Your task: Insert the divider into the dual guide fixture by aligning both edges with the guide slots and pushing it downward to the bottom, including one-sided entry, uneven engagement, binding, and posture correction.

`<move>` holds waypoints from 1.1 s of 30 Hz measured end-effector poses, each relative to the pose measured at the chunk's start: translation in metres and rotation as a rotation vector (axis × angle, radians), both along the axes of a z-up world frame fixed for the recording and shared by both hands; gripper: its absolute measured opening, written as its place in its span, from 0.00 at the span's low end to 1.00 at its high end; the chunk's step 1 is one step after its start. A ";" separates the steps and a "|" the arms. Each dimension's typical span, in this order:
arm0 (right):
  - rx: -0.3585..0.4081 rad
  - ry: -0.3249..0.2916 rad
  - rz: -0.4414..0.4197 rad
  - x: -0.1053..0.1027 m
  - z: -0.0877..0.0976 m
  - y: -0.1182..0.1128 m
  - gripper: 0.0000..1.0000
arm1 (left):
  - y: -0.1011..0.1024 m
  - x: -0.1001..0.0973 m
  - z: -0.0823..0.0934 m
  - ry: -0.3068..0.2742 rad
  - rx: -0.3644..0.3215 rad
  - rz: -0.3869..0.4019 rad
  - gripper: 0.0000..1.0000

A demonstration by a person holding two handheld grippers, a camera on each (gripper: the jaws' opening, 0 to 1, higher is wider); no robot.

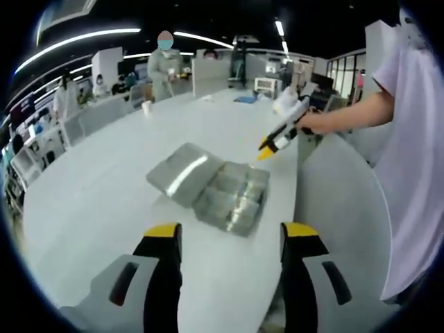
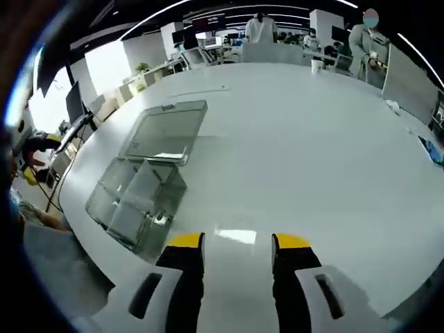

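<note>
Each gripper, left gripper and right gripper, has 2 black jaws with yellow tips on pale grey housings, and the person wears a light lilac short-sleeved shirt.

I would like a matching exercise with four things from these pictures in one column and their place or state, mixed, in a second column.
Things:
1. divider
2. clear fixture
3. left gripper
4. right gripper

Place or state:
A. open, jaws apart over the bare white table
B. lying flat on the table, against the fixture's far side
C. open, pointing at the fixture and divider
D. standing on the table near its edge

Pairs: 1-B, 2-D, 3-C, 4-A
</note>
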State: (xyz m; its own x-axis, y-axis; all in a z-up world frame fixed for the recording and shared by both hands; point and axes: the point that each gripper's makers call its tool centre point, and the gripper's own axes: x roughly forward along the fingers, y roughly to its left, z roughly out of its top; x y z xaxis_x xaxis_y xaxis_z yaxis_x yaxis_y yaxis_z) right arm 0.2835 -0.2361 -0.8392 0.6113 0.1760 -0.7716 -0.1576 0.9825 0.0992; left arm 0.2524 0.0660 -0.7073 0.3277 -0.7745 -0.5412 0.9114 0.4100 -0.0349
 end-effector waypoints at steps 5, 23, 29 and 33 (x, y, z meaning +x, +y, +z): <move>-0.037 0.024 -0.049 0.000 -0.012 0.003 0.40 | 0.005 0.002 -0.001 0.001 -0.006 0.012 0.55; -0.118 0.062 -0.091 0.007 -0.026 0.009 0.42 | 0.019 0.009 -0.006 0.013 -0.021 0.040 0.53; -0.124 0.070 -0.100 0.007 -0.025 0.009 0.40 | 0.020 0.011 -0.009 0.016 -0.020 0.038 0.52; -0.124 0.083 -0.099 0.006 -0.025 0.010 0.37 | 0.022 0.012 -0.011 0.019 -0.016 0.039 0.52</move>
State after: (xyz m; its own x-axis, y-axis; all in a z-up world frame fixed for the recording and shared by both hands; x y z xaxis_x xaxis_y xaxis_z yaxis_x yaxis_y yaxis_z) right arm 0.2899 -0.2265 -0.8645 0.5539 0.0183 -0.8323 -0.0562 0.9983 -0.0154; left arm 0.2641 0.0880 -0.7184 0.3473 -0.7701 -0.5350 0.8941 0.4441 -0.0588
